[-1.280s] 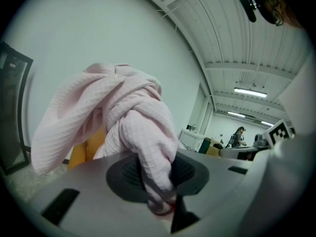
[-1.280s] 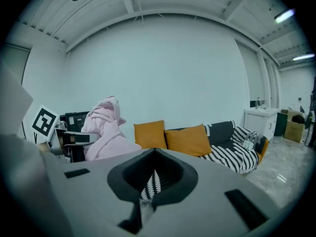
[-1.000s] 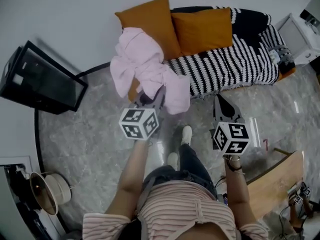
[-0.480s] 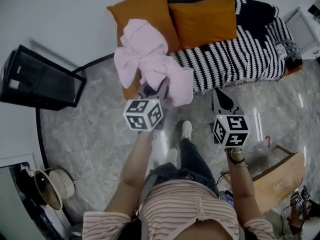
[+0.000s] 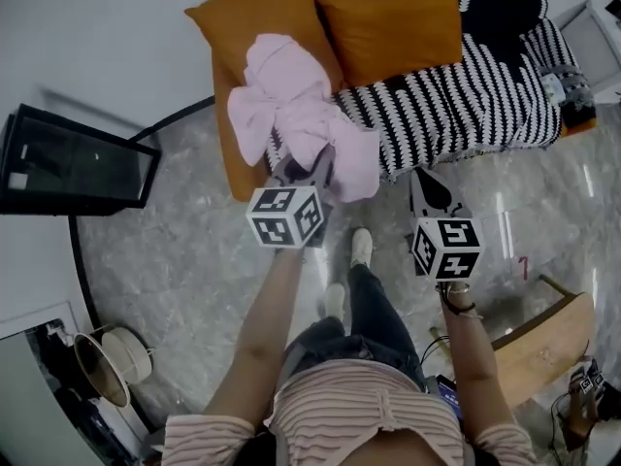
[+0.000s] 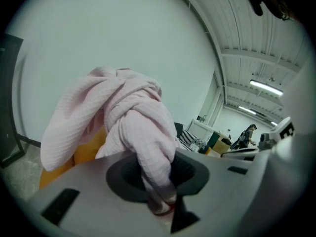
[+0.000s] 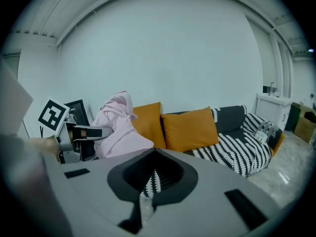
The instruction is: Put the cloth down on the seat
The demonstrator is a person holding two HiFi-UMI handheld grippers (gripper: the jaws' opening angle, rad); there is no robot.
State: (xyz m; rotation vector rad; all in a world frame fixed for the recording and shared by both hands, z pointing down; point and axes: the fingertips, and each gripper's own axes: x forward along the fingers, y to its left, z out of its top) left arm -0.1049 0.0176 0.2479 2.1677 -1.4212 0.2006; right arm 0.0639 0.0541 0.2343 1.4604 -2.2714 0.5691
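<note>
A bunched pink cloth (image 5: 291,115) hangs from my left gripper (image 5: 312,170), which is shut on its lower folds. In the left gripper view the cloth (image 6: 128,117) fills the space between the jaws of that gripper (image 6: 160,201). It hangs in front of the left end of the sofa seat (image 5: 456,105), which is covered by a black-and-white striped throw, and overlaps the left orange cushion (image 5: 257,27). My right gripper (image 5: 427,190) is to the right, short of the seat's front edge, shut and holding nothing. From the right gripper (image 7: 145,201) view the cloth (image 7: 116,127) shows at left.
A second orange cushion (image 5: 388,27) leans on the sofa back. A black framed screen (image 5: 68,168) stands at left, a round white appliance (image 5: 107,362) at lower left, a wooden piece (image 5: 543,343) at lower right and a white cabinet (image 5: 597,42) beyond the sofa. The person's feet (image 5: 361,249) stand on marble floor.
Both grippers have moved toward the sofa and sunk. The cloth has travelled with the left gripper and is still held; the sofa and cushions sit higher in the head view.
</note>
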